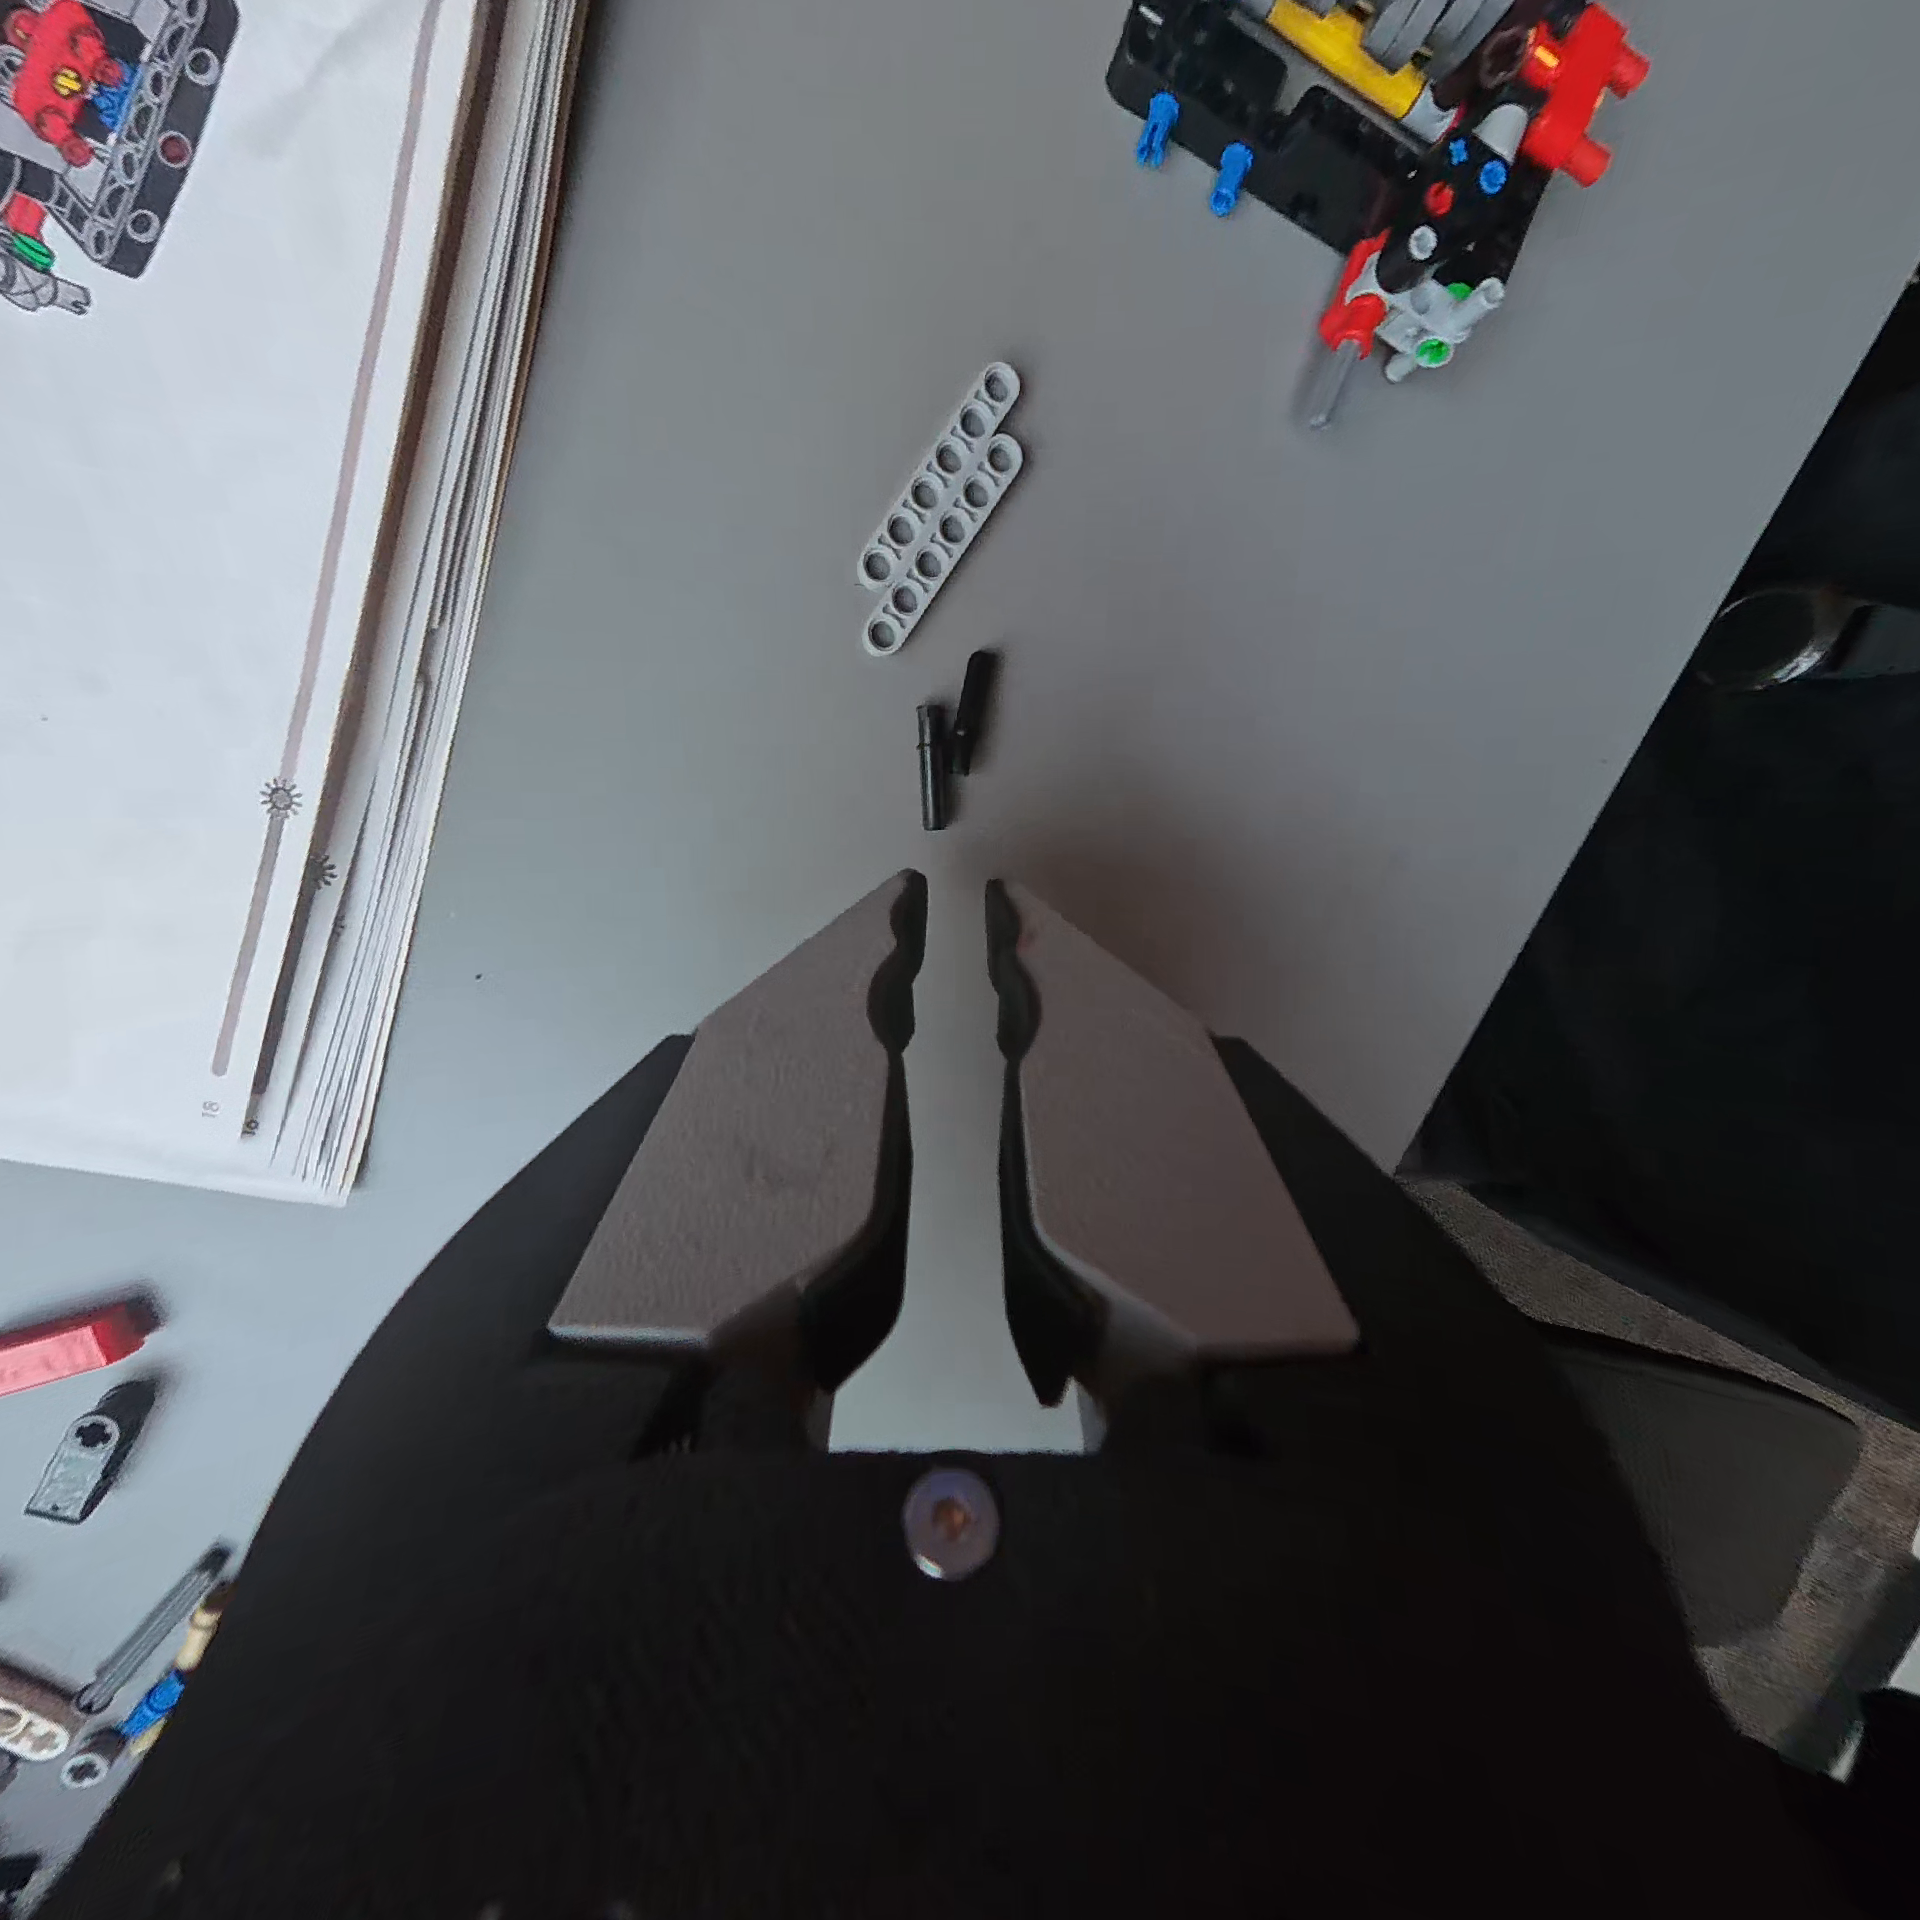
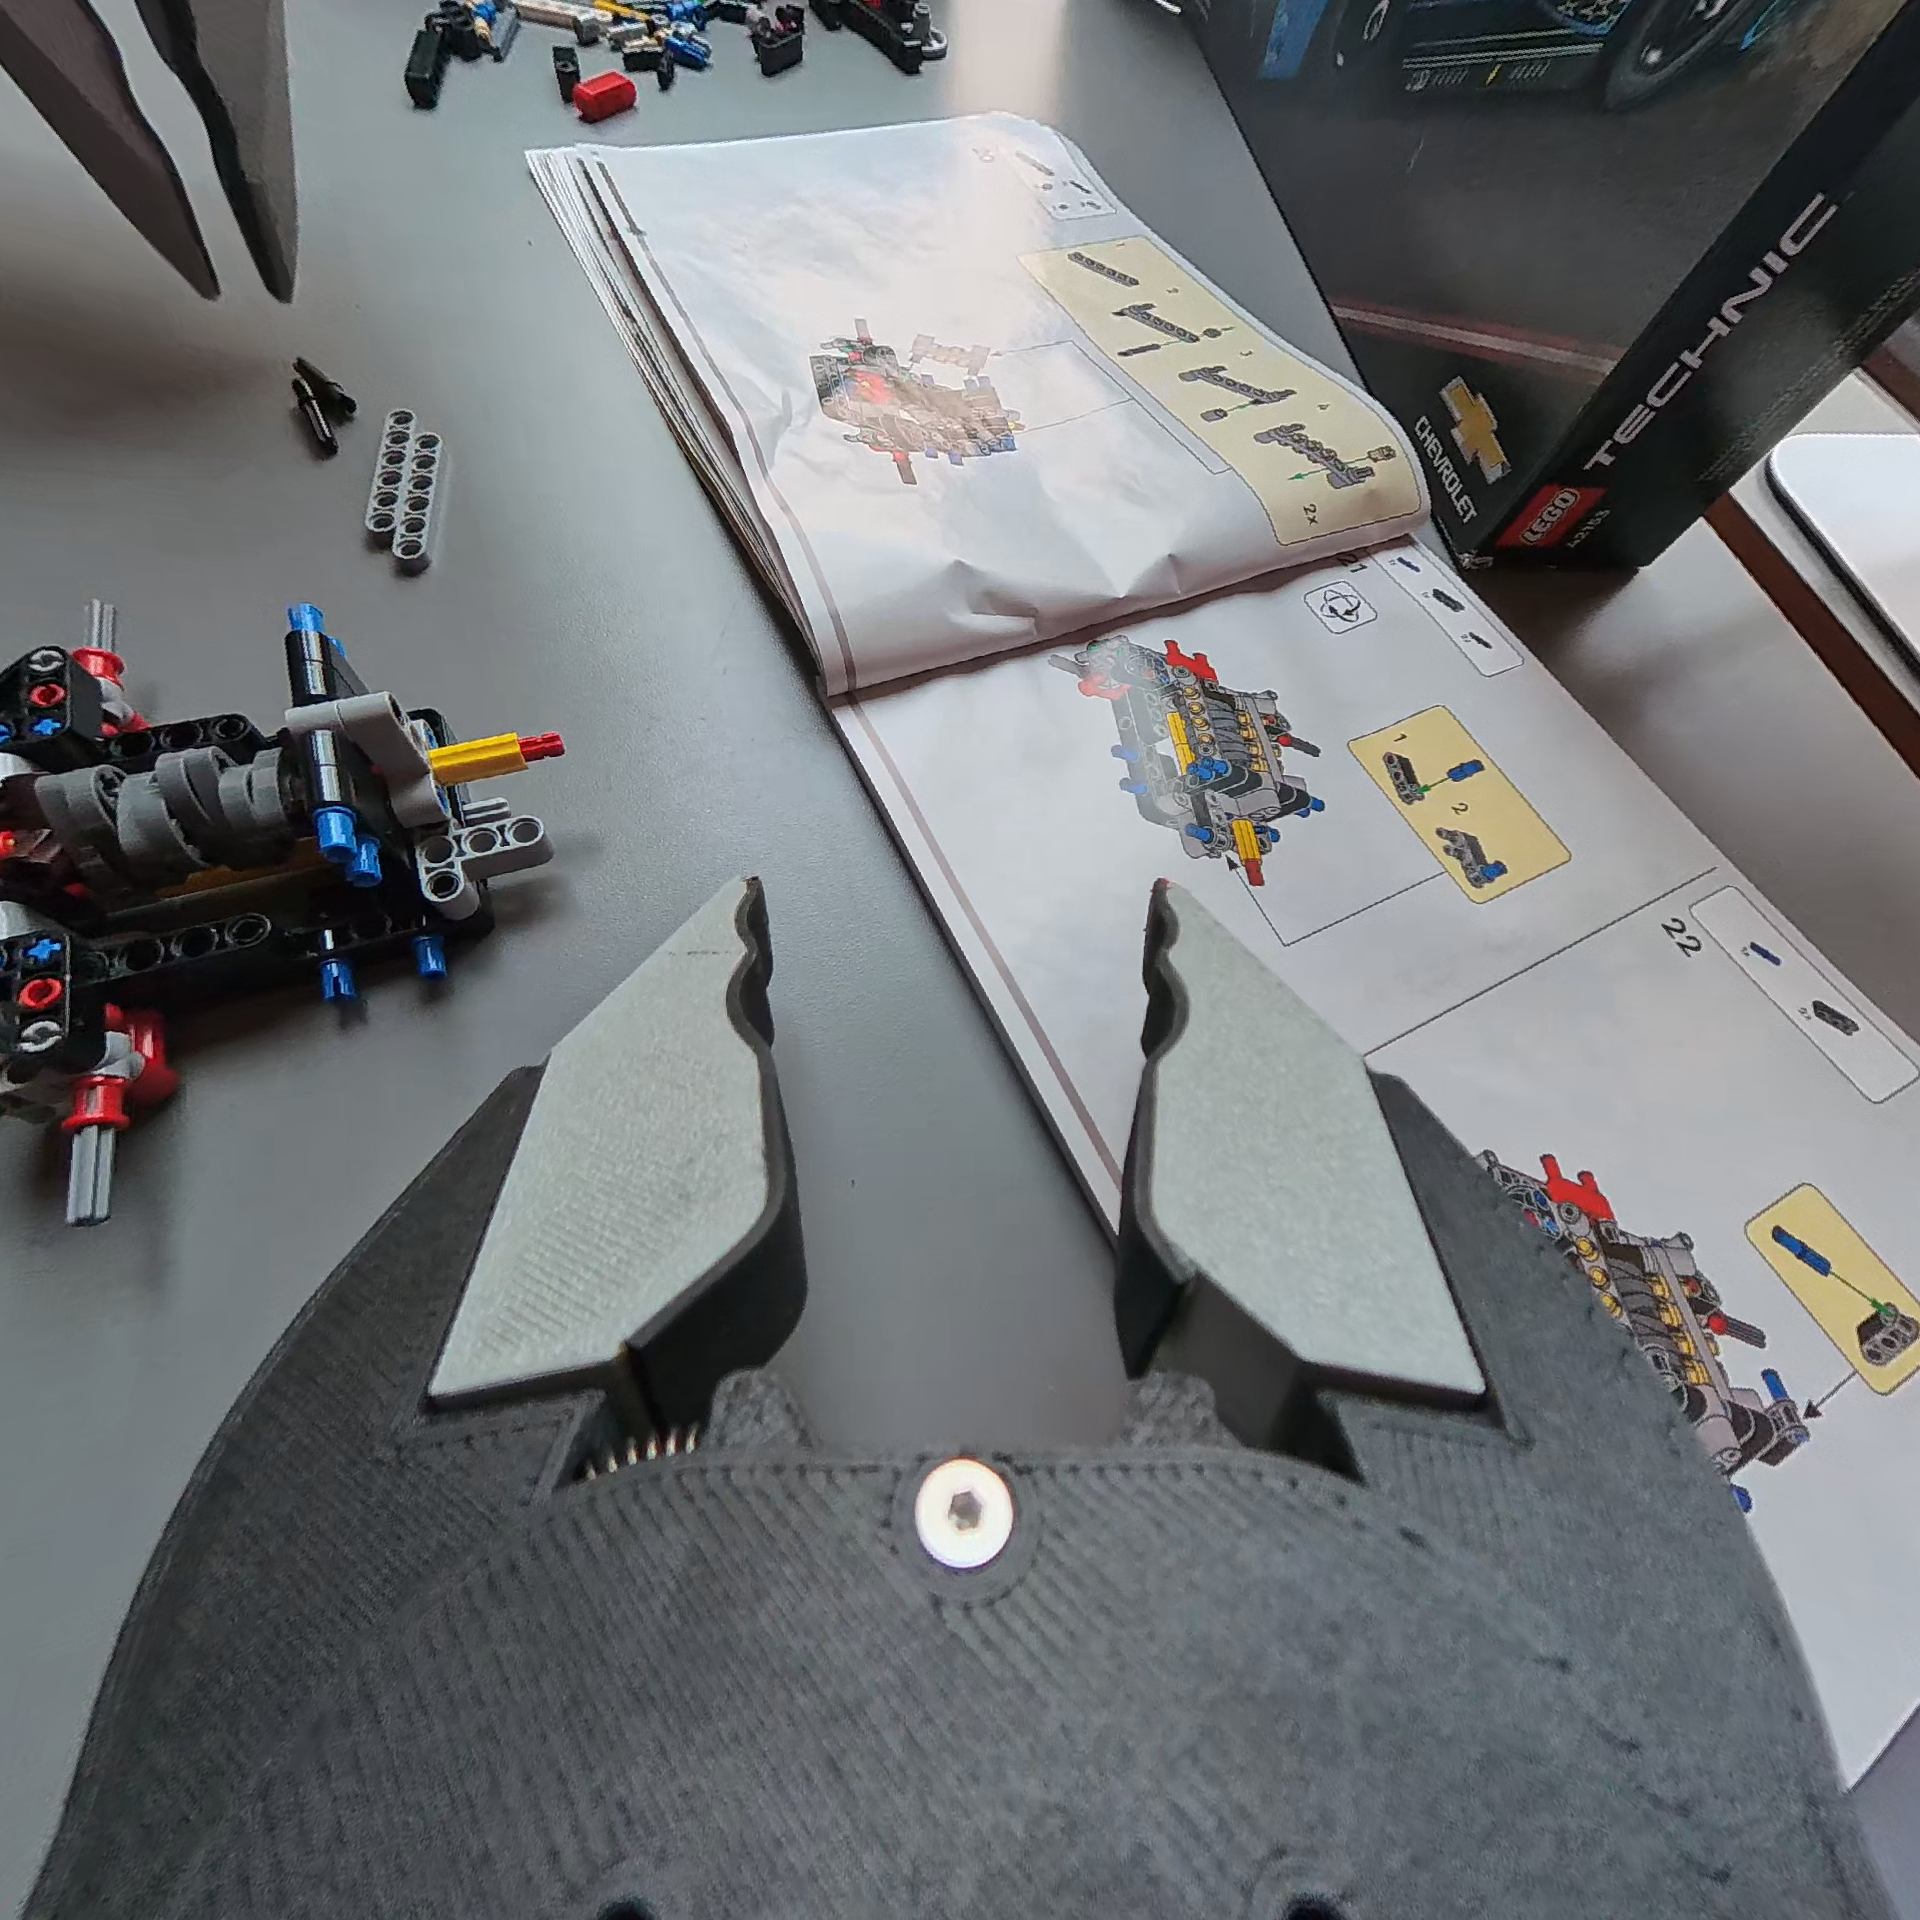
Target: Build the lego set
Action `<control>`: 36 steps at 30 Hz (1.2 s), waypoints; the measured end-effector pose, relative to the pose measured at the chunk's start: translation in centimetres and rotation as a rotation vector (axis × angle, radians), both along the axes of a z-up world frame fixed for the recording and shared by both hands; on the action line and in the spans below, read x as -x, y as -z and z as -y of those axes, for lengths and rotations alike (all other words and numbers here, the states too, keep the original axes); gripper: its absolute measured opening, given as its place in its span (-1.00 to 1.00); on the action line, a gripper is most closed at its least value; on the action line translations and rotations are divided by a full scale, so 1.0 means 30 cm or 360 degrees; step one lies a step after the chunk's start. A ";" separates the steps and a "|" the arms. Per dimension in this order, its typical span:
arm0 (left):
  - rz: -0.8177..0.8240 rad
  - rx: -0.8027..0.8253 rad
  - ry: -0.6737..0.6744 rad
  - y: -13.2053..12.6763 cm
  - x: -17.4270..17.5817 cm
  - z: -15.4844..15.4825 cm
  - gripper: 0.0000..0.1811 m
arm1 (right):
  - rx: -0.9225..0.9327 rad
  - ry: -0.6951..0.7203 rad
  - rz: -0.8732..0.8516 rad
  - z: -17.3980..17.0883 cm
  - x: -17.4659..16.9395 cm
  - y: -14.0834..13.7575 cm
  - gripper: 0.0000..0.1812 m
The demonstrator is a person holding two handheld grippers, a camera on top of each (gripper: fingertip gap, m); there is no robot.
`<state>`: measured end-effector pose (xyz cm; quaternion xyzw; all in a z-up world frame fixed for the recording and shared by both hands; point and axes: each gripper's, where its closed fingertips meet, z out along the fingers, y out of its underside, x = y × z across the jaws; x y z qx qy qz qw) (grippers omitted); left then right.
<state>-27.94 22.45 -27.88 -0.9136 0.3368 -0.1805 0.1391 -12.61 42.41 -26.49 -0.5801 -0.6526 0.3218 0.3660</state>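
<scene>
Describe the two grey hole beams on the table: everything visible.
The grey beams are two flat, plastic-looking Technic liftarms, each with a single row of round holes. They lie flat, side by side, apparently touching, slightly staggered lengthwise, on the grey table. Two black pins lie just off one end, apart from them. Neither gripper touches them.

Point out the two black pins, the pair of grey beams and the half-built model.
black pins (image 1: 948, 743), left wrist view, where the two touch.
grey beams (image 1: 940, 509), left wrist view, seam between them.
half-built model (image 2: 239, 831), right wrist view, its grey middle.
</scene>
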 end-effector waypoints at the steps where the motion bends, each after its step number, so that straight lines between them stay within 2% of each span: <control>1: 0.0004 -0.0006 -0.0011 0.005 -0.001 0.002 -0.92 | -0.0001 0.0001 -0.0002 0.000 0.000 -0.001 -0.23; 4: 0.0024 -0.0012 -0.0126 0.013 0.027 0.013 -0.92 | -0.0009 0.0004 -0.0008 -0.001 0.000 -0.003 -0.23; 6: -0.0038 -0.0087 -0.0237 0.011 0.097 0.016 -0.99 | -0.0008 0.0003 -0.0009 0.000 -0.001 -0.003 -0.23; 9: -0.0181 -0.0226 -0.0475 -0.055 0.312 -0.006 -1.00 | 0.0000 -0.0003 -0.0002 0.001 0.000 -0.001 -0.23; 12: -0.0289 -0.0236 -0.0824 -0.143 0.584 -0.051 -0.88 | 0.0000 -0.0004 0.0004 0.001 0.000 0.002 -0.23; 14: -0.0363 -0.0272 -0.0995 -0.180 0.733 -0.097 -0.89 | -0.0004 -0.0001 0.0006 0.001 0.000 0.002 -0.23; 17: -0.0365 -0.0193 -0.1194 -0.165 0.852 -0.156 -0.90 | -0.0011 0.0009 0.0005 -0.002 0.001 0.002 -0.23; 20: -0.0308 -0.0102 -0.1361 -0.104 0.894 -0.212 -0.97 | -0.0011 0.0014 0.0004 -0.004 0.001 0.002 -0.23; 24: -0.0254 -0.0071 -0.1475 -0.043 0.890 -0.253 -1.00 | -0.0012 0.0014 -0.0004 -0.004 0.000 -0.001 -0.24; 27: -0.0203 -0.0054 -0.1454 -0.027 0.858 -0.271 -1.00 | -0.0007 0.0007 -0.0005 -0.002 0.000 -0.001 -0.23; 36: -0.0355 0.0069 -0.1409 0.032 0.864 -0.257 -0.98 | -0.0010 -0.0007 -0.0002 0.002 0.000 0.000 -0.24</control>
